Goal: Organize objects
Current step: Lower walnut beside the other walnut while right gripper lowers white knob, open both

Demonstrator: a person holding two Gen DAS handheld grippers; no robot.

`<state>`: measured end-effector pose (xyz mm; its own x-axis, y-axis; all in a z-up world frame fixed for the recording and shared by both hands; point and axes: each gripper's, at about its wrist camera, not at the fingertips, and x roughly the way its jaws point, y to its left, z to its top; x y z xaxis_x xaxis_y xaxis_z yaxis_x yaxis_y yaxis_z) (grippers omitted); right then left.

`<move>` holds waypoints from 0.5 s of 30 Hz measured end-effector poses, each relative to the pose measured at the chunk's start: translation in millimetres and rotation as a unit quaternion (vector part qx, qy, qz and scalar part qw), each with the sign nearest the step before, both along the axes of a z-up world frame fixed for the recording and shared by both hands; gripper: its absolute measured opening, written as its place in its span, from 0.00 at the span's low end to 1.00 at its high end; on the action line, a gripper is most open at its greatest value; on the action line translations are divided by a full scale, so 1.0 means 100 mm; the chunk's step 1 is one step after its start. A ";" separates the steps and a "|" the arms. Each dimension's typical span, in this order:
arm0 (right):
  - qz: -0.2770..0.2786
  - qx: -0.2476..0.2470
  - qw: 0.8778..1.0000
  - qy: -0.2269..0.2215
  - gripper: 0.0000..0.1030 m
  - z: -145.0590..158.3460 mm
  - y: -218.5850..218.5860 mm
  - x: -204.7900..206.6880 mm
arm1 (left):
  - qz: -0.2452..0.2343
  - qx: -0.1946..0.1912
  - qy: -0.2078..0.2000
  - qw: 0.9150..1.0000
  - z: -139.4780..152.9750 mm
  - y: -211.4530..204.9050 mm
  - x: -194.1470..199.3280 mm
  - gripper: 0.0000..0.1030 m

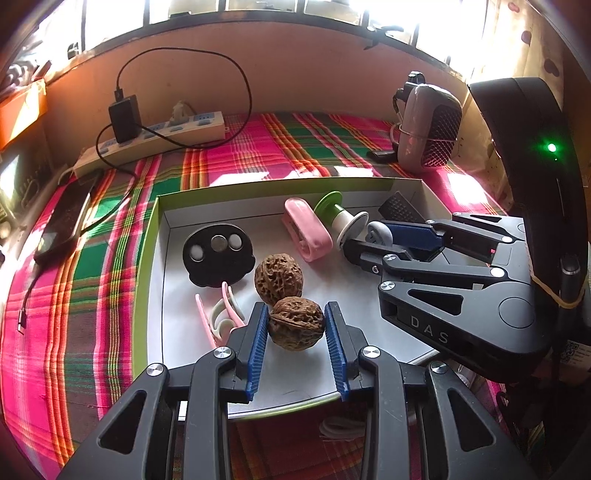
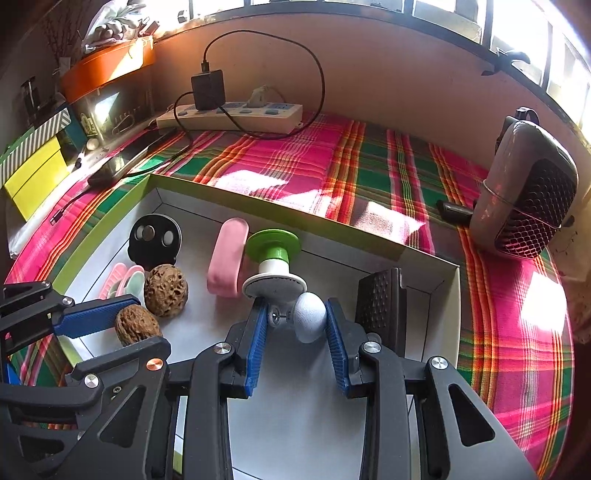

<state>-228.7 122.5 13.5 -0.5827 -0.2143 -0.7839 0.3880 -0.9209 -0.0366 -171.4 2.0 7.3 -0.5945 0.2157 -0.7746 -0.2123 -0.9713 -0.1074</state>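
walnut (image 1: 295, 323): rough, wrinkled | tray (image 1: 162, 280): matt card | tablecloth (image 1: 258, 147): woven

Harsh sunlight blows out the windows (image 1: 424, 18); sun patches dapple the cloth (image 2: 258, 184); fisheye edges curve darkly.

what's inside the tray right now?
Tray holds two walnuts, black disc, pink case, green spool, clips, grey knob, black block. Floor beneath claws hidden.
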 end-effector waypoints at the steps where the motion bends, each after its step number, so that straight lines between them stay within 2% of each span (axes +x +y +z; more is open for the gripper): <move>1: 0.000 -0.001 1.000 0.000 0.32 0.00 0.00 0.00 | 0.000 0.000 0.000 1.000 0.00 0.00 0.00 0.28; 15: -0.003 -0.005 1.000 0.000 0.32 0.00 0.01 0.01 | 0.000 -0.002 0.000 1.000 0.00 0.02 -0.01 0.28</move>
<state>-227.6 123.6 13.6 -0.5847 -0.2182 -0.7814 0.3826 -0.9235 -0.0285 -172.3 3.6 7.5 -0.5950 0.2116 -0.7754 -0.2117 -0.9719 -0.1028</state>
